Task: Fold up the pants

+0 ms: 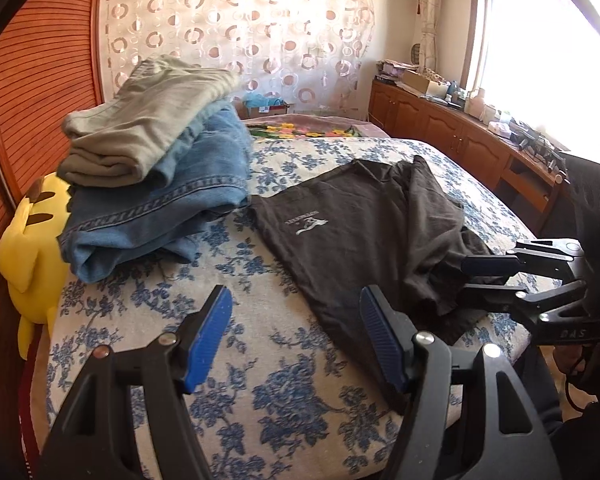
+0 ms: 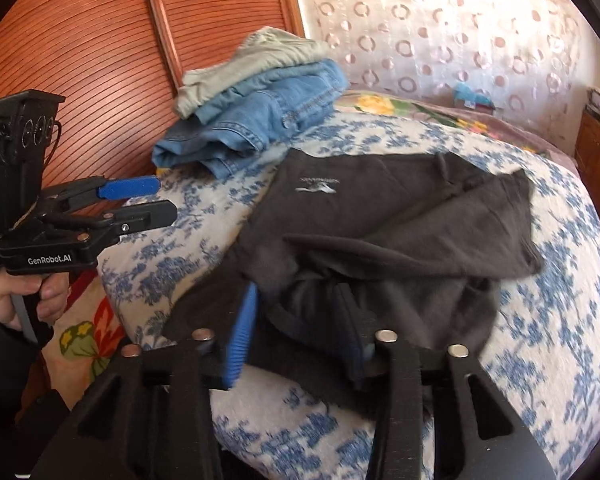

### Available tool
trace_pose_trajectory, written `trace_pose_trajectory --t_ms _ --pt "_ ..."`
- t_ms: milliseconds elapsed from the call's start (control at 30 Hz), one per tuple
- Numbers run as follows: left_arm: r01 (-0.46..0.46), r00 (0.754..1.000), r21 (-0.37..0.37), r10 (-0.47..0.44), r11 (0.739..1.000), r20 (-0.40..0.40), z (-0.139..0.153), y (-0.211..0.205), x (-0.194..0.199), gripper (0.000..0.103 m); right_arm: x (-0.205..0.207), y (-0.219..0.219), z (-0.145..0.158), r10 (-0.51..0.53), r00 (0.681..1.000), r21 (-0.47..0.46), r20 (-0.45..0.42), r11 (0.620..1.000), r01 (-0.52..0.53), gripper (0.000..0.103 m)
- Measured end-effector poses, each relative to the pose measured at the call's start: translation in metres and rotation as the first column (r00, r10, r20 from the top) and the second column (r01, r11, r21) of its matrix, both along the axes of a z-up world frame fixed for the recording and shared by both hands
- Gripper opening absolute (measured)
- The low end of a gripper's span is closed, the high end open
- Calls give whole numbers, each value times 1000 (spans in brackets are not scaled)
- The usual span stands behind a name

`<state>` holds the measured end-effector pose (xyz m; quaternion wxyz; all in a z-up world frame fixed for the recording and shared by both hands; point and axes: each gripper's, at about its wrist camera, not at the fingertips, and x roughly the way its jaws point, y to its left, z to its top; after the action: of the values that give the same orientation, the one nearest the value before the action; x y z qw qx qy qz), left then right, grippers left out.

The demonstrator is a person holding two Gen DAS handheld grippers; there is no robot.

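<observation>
Dark brown pants [image 1: 364, 232] with a small white logo lie partly folded on the blue-flowered bed [image 1: 260, 380]; they also show in the right wrist view [image 2: 400, 232]. My left gripper [image 1: 296, 336] is open and empty, over the bed just left of the pants' near edge; it also shows in the right wrist view [image 2: 164, 198]. My right gripper [image 2: 296, 328] has its jaws open around a bunched fold of the pants at their near edge; it also shows in the left wrist view [image 1: 466, 280] at the pants' right side.
A stack of folded clothes sits at the bed's far left: grey-green pants [image 1: 148, 124] on blue jeans [image 1: 160, 208]. A yellow plush toy [image 1: 32, 248] lies beside the bed by a wooden louvred door [image 1: 40, 80]. A wooden cabinet [image 1: 460, 140] runs under the window.
</observation>
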<state>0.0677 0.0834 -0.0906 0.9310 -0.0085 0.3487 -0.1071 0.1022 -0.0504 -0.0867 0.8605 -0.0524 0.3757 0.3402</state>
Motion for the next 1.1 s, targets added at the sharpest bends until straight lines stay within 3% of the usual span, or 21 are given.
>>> trace_pose_trajectory --t_ms 233,433,767,1000,1100 --pt "52 999 -7 -52 999 -9 -2 -26 6 66 -10 -38 10 -75 996 -2 49 997 75 42" --pt "106 994 -16 -107 994 -27 -8 -51 13 66 7 -77 -1 -182 982 -29 54 982 184 42" --pt "176 981 -36 -178 984 -81 -22 -78 22 39 42 -114 -13 -284 956 -65 75 955 289 42" --pt "213 971 -34 -215 976 -105 -29 -90 19 35 58 -122 -18 -307 946 -110 100 942 317 42" --pt "217 971 -39 -220 975 -93 -27 -91 18 25 60 -125 -20 -308 947 -94 87 944 316 42"
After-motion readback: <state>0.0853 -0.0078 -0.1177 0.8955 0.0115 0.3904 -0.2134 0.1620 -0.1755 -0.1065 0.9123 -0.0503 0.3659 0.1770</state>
